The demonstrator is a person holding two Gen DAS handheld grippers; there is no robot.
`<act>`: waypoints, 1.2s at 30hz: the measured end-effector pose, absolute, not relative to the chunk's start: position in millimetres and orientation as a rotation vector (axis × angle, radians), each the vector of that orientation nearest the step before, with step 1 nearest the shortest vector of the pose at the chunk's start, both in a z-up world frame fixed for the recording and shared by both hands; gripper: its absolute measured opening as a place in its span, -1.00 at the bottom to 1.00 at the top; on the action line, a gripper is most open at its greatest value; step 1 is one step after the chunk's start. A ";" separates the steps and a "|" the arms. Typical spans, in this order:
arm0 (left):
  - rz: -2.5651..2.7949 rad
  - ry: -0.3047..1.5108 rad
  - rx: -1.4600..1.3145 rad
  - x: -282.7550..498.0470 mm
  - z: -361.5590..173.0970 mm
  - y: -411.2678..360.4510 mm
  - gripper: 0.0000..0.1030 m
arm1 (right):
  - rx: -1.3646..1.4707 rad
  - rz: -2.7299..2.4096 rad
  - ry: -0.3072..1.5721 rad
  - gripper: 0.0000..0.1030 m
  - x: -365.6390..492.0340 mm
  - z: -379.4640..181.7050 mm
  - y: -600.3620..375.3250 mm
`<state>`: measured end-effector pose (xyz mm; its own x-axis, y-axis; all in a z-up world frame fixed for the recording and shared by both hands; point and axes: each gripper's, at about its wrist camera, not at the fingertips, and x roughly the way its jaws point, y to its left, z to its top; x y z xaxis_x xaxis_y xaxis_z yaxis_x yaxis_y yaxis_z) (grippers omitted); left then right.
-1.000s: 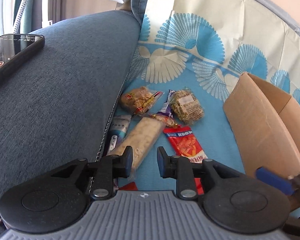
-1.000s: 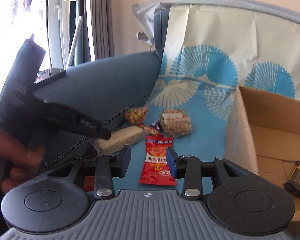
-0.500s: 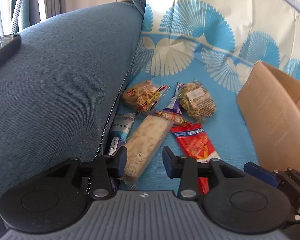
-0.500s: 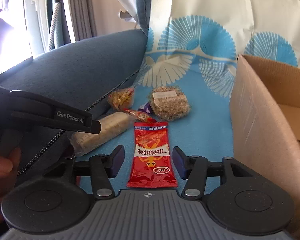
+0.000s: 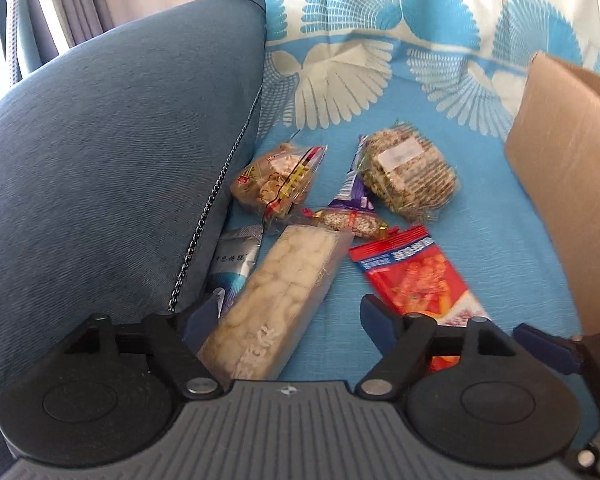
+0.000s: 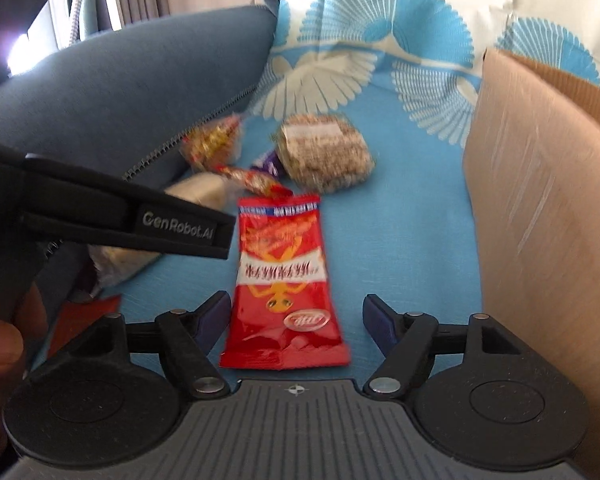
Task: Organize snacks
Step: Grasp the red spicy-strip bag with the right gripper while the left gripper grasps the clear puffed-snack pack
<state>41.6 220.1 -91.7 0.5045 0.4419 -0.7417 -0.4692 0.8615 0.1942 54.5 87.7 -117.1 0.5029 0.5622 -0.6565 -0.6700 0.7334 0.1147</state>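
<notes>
Both jaws opening, nothing gripped: left gripper (image 5: 284, 316) is straddling the long pale clear-wrapped biscuit pack (image 5: 272, 304), right gripper (image 6: 296, 316) the flat red foil snack packet (image 6: 284, 280); each is needing lower, centred pads before closing

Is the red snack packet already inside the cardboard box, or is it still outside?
Outside. The red snack packet lies flat on the blue cloth, left of the cardboard box, between the right gripper's opening jaws, untouched.

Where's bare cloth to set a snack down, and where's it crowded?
Free: the blue cloth strip between the red snack packet and the cardboard box wall, and the patterned stretch behind the oat-bar pack. Crowded: the sofa armrest seam, where the long cracker pack and small wrappers overlap.
</notes>
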 end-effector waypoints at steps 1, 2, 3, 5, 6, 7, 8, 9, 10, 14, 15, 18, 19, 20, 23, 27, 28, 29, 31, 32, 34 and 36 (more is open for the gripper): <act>0.555 0.893 -0.025 44.2 -93.7 219.6 0.61 | -0.179 0.749 0.719 0.39 52.8 -117.6 88.5; 0.557 0.901 -0.019 46.2 -95.7 219.9 0.62 | -0.187 0.758 0.712 0.30 51.7 -118.1 88.6; 0.558 0.908 -0.015 47.9 -97.5 220.6 0.62 | -0.190 0.769 0.706 0.22 50.7 -117.9 88.6; 0.558 0.919 -0.011 50.4 -100.5 222.4 0.63 | -0.207 0.775 0.691 0.08 48.5 -117.7 88.7; 0.557 0.917 -0.014 50.9 -101.4 223.3 0.64 | -0.211 0.777 0.687 0.07 47.9 -117.6 88.2; 0.555 0.915 -0.018 51.3 -102.4 224.5 0.64 | -0.211 0.778 0.686 0.06 47.5 -117.6 87.2; 0.553 0.915 -0.022 51.8 -103.1 225.3 0.64 | -0.212 0.775 0.686 0.05 47.1 -117.0 86.2; 0.550 0.914 -0.025 51.7 -103.2 226.1 0.64 | -0.217 0.771 0.686 0.05 46.4 -115.9 85.7; 0.547 0.914 -0.030 52.3 -103.6 226.7 0.64 | -0.223 0.767 0.684 0.04 45.7 -114.8 84.8; 0.526 0.919 -0.061 50.4 -102.6 229.6 0.62 | -0.240 0.758 0.697 0.03 39.7 -110.7 79.7; 0.519 0.921 -0.080 49.2 -101.9 231.5 0.57 | -0.242 0.758 0.701 0.03 37.7 -109.5 77.9; 0.520 0.915 -0.149 41.8 -98.1 239.3 0.21 | -0.258 0.759 0.714 0.03 29.7 -107.1 71.7; 0.519 0.910 -0.176 38.5 -96.6 242.7 0.03 | -0.262 0.759 0.719 0.03 27.3 -106.3 70.1; 0.508 0.907 -0.209 35.0 -94.8 246.2 0.00 | -0.264 0.758 0.724 0.03 25.4 -105.0 68.5; 0.474 0.899 -0.258 26.5 -89.1 250.9 -0.20 | -0.258 0.753 0.738 0.03 19.0 -100.7 62.1; 0.434 0.883 -0.288 14.3 -78.9 250.5 -0.23 | -0.252 0.749 0.748 0.02 10.7 -94.4 51.6; 0.422 0.877 -0.299 9.4 -76.4 249.4 -0.23 | -0.253 0.748 0.748 0.02 8.8 -93.0 49.1; 0.412 0.871 -0.309 5.2 -73.6 249.1 -0.23 | -0.255 0.746 0.749 0.02 7.0 -91.8 46.8; 0.391 0.856 -0.333 -3.0 -68.1 246.7 -0.23 | -0.252 0.743 0.755 0.02 4.1 -89.7 42.1; 0.372 0.854 -0.350 -6.4 -66.1 245.6 -0.23 | -0.250 0.743 0.760 0.02 2.5 -89.3 40.1; 0.301 0.869 -0.392 -12.1 -63.8 243.2 -0.23 | -0.253 0.746 0.771 0.03 -0.9 -89.2 36.6; 0.239 0.894 -0.408 -15.7 -62.5 238.6 -0.23 | -0.264 0.752 0.781 0.02 -4.2 -90.4 34.2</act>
